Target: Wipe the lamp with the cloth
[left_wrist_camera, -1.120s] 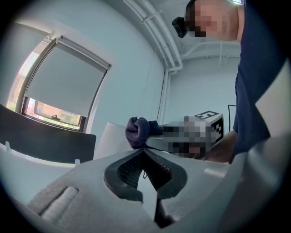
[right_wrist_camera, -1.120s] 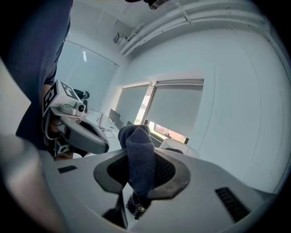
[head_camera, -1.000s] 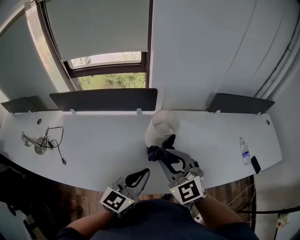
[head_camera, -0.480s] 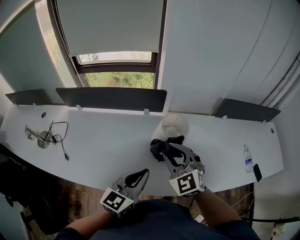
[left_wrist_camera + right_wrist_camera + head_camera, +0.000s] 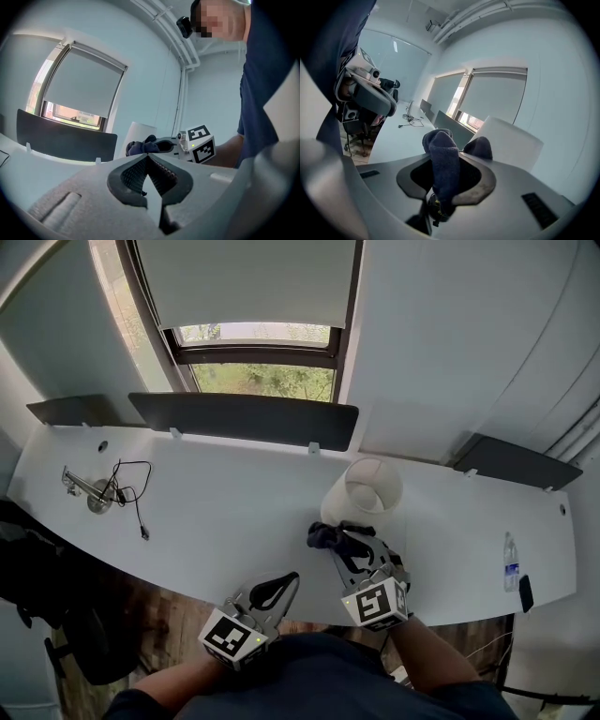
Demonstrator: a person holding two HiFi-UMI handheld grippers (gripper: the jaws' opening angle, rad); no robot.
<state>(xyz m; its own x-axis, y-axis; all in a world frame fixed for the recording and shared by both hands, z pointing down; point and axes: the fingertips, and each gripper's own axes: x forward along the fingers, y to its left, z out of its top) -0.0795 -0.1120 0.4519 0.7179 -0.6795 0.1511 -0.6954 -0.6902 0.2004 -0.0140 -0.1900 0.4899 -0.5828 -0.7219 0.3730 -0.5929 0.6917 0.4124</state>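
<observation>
A white lamp (image 5: 361, 491) with a drum shade stands on the long white desk (image 5: 216, 512); its shade (image 5: 511, 140) fills the right of the right gripper view. My right gripper (image 5: 345, 538) is shut on a dark blue cloth (image 5: 328, 534) bunched at its tips, just in front of the lamp's base. In the right gripper view the cloth (image 5: 443, 161) sticks up between the jaws. My left gripper (image 5: 277, 589) is shut and holds nothing, low near the desk's front edge, left of the right one. The left gripper view shows the right gripper (image 5: 159, 146) and cloth (image 5: 138, 146) before the lamp (image 5: 140, 136).
A metal clamp with a black cable (image 5: 112, 488) lies at the desk's left end. A water bottle (image 5: 511, 568) and a dark phone (image 5: 526, 592) lie at the right end. Dark divider panels (image 5: 244, 418) line the desk's back edge under a window.
The head view has shifted, so the lamp's open top now shows. My right gripper with the cloth has come slightly back from the shade toward the lamp's base. The left gripper has stayed put.
</observation>
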